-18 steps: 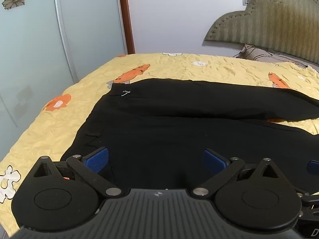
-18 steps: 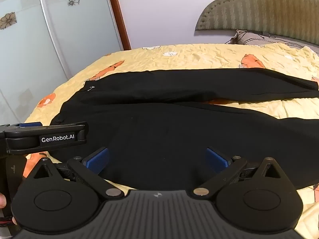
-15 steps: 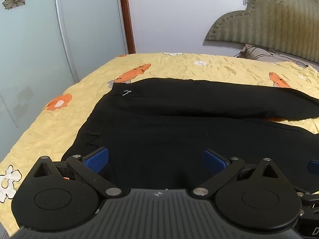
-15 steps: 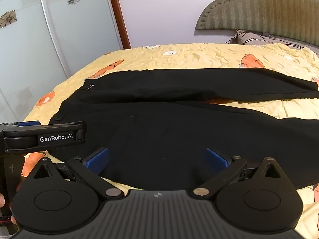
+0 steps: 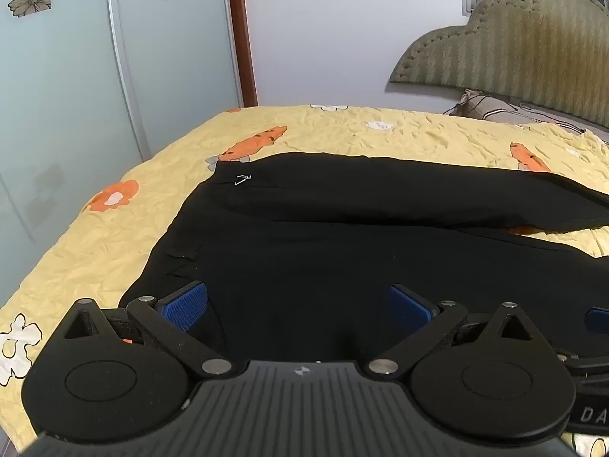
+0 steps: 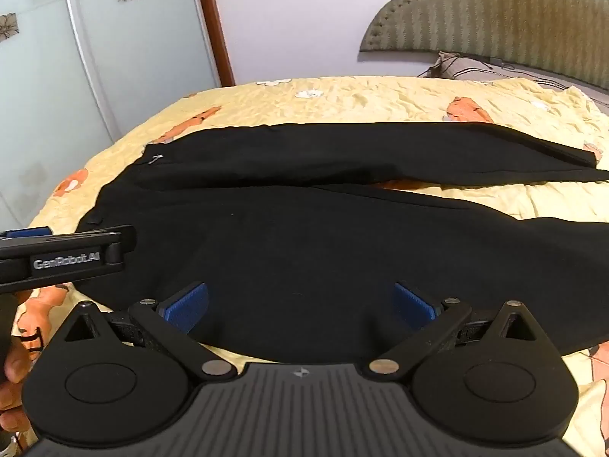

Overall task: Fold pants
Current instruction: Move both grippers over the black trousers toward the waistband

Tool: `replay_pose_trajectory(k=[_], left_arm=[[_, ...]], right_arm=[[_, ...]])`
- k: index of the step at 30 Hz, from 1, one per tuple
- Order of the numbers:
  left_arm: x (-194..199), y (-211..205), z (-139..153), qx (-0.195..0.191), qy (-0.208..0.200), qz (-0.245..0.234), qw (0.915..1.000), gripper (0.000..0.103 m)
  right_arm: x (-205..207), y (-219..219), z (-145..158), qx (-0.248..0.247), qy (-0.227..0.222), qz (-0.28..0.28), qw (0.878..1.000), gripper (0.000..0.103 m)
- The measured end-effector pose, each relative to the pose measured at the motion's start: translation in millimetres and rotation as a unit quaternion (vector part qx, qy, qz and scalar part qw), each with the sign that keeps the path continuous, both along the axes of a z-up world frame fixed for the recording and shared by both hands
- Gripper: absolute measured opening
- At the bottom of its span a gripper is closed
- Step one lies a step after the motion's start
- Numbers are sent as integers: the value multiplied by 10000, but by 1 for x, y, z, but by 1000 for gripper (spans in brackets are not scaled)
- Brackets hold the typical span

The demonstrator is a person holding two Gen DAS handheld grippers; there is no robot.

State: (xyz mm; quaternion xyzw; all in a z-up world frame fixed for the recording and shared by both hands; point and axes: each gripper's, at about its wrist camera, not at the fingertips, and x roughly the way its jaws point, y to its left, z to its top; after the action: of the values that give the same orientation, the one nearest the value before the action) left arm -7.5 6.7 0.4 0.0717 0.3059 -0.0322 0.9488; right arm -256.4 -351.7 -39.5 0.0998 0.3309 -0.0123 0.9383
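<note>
Both claws stand wide open, gripping nothing. At the bottom of the left wrist view, the left gripper (image 5: 298, 310) spreads its blue pads (image 5: 184, 310) far apart over the near edge of the black pants (image 5: 342, 251), close above the cloth; whether the tips touch it cannot be told. At the bottom of the right wrist view, the right gripper (image 6: 300, 304) holds its blue pads (image 6: 413, 304) equally wide over the near hem of the same garment.

Beyond the claws, the pants lie spread flat across the middle of each frame, waist toward the left, the two legs running off to the right with a narrow wedge of sheet showing between them. A small silver clasp (image 5: 242, 179) glints near the far corner of the waist. Under the pants is a yellow bedsheet (image 5: 114, 236) printed with orange and white flowers.

In the upper right sits a padded headboard (image 5: 533, 38) with a pillow (image 5: 483, 108) below it. Frosted sliding doors (image 5: 76, 95) fill the upper left.
</note>
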Motion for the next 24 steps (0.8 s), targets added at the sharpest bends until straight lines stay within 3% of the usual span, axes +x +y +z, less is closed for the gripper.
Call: replay_pose_trajectory(k=[10, 24], left_arm=[[-5, -5, 2, 25, -82, -76, 9999, 103], [-5, -5, 5, -147, -228, -352, 9990, 102]], right_arm=[[5, -8, -2, -178, 81, -318, 9993, 103], [13, -7, -3, -205, 114, -255, 9994, 103]])
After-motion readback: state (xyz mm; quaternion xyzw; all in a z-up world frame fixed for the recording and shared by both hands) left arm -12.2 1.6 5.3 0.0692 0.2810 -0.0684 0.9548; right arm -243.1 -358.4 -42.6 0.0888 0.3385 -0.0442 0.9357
